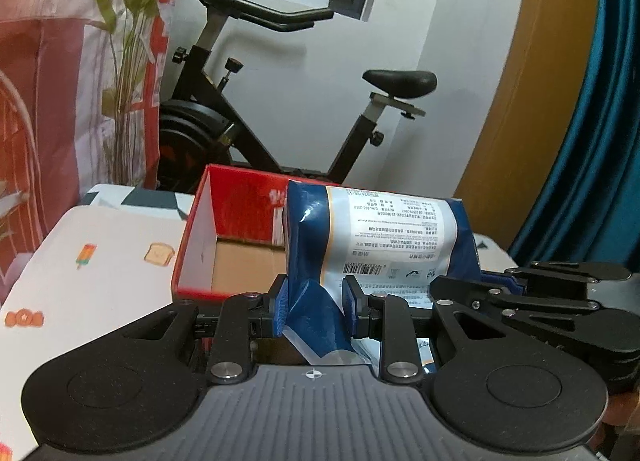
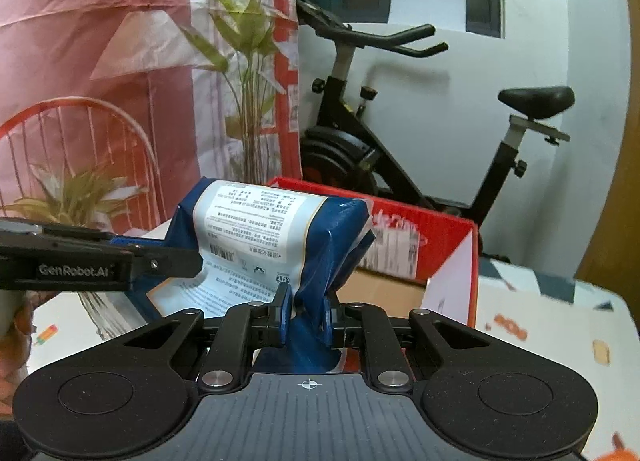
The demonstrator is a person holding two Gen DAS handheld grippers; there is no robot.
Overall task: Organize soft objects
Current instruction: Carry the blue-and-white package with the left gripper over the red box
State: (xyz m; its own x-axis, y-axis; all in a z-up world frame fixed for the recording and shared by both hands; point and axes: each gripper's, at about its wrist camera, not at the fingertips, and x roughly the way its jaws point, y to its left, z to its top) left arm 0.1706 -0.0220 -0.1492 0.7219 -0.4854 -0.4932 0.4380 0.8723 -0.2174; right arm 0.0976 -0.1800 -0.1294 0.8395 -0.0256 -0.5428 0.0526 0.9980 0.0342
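A soft blue and white packet (image 1: 380, 237) with printed text and a barcode hangs in the air above the table, held at both ends. My left gripper (image 1: 316, 311) is shut on its left end, the blue pads pinching crumpled film. My right gripper (image 2: 306, 315) is shut on the other end of the same packet (image 2: 272, 229), squeezing it thin. Each gripper shows in the other's view: the right one (image 1: 532, 293) at the right edge, the left one (image 2: 100, 261) at the left edge. Behind the packet stands an open red cardboard box (image 1: 208, 221), its brown floor showing.
The table wears a white cloth (image 1: 100, 261) printed with small food pictures. An exercise bike (image 1: 280, 101) stands behind the table by the white wall. A plant (image 2: 248, 61) and a pink patterned sheet (image 2: 80, 41) are at the left, a blue curtain (image 1: 600, 141) at the right.
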